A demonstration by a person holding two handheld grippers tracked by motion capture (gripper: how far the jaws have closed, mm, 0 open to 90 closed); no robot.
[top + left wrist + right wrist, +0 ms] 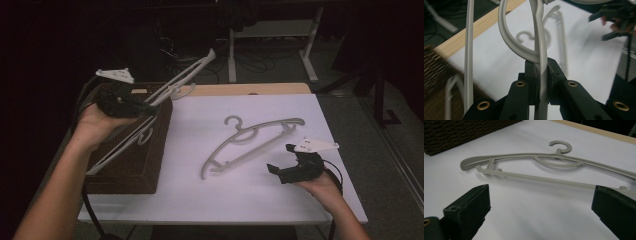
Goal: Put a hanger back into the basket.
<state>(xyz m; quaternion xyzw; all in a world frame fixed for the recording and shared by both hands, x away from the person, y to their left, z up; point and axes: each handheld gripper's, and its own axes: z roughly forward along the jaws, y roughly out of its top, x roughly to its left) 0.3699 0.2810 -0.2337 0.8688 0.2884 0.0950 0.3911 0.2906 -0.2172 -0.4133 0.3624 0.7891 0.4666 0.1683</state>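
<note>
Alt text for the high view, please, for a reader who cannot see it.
The left gripper holds a grey hanger tilted in the air above a dark wicker basket at the table's left. A second hanger lies flat on the white tabletop, and the right gripper rests open beside it.

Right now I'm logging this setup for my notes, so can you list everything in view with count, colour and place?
Hangers: two, grey plastic; one lies flat mid-table, one is lifted over the basket, clamped by the left gripper.
Basket: one, dark brown wicker, on the table's left side.
Table: one, white top with a wooden strip along the far edge.
Desk frame: one, white legs, on the floor behind the table.
Left gripper: one, black, shut on the raised hanger, above the basket.
Right gripper: one, black, jaws open, near the table's right front, beside the flat hanger.
</note>
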